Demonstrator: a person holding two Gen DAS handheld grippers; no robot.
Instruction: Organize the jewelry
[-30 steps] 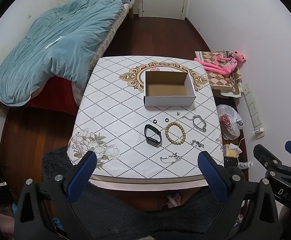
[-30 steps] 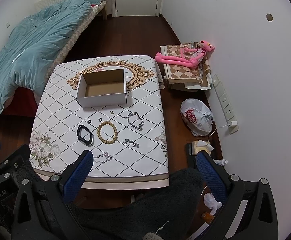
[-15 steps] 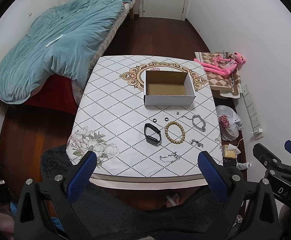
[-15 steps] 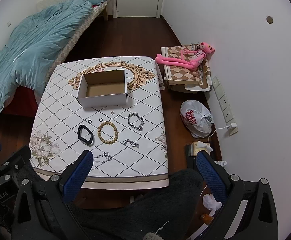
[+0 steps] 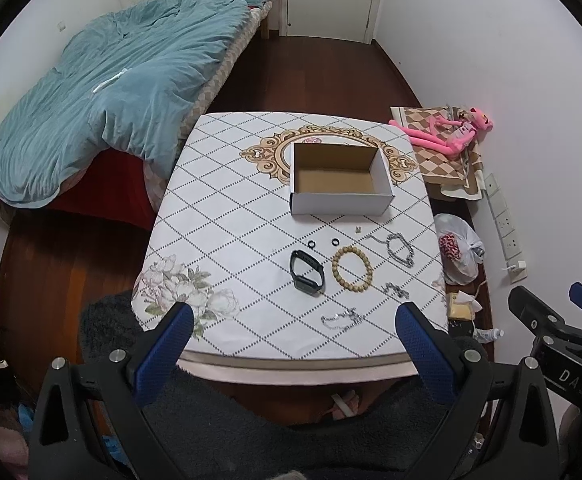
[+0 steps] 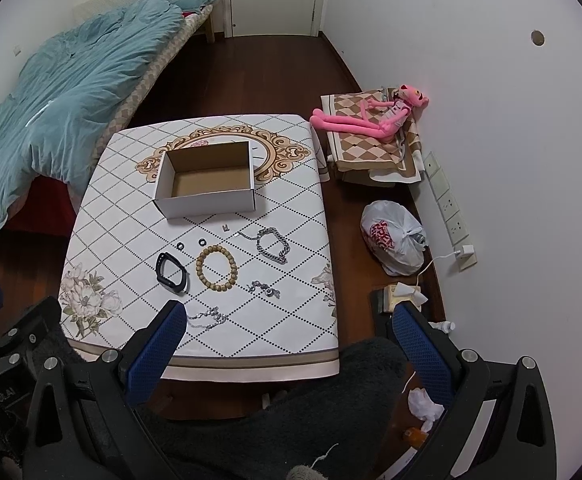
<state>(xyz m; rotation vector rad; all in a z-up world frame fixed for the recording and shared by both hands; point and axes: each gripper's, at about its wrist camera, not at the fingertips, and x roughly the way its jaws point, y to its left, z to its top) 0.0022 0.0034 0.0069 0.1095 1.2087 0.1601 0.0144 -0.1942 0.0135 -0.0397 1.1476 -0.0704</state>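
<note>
An open, empty white cardboard box stands mid-table. In front of it lie a black wristband, a wooden bead bracelet, two small black rings, a silver chain bracelet and two small silver chains. My left gripper and right gripper are both open and empty, held high above the table's near edge.
The table has a white diamond-patterned cloth. A bed with a blue duvet is at the left. A pink plush toy on a low stand, a plastic bag and wall sockets are at the right.
Both grippers have drifted slightly up and back, so the table looks a little smaller. Nothing on the table has moved.
</note>
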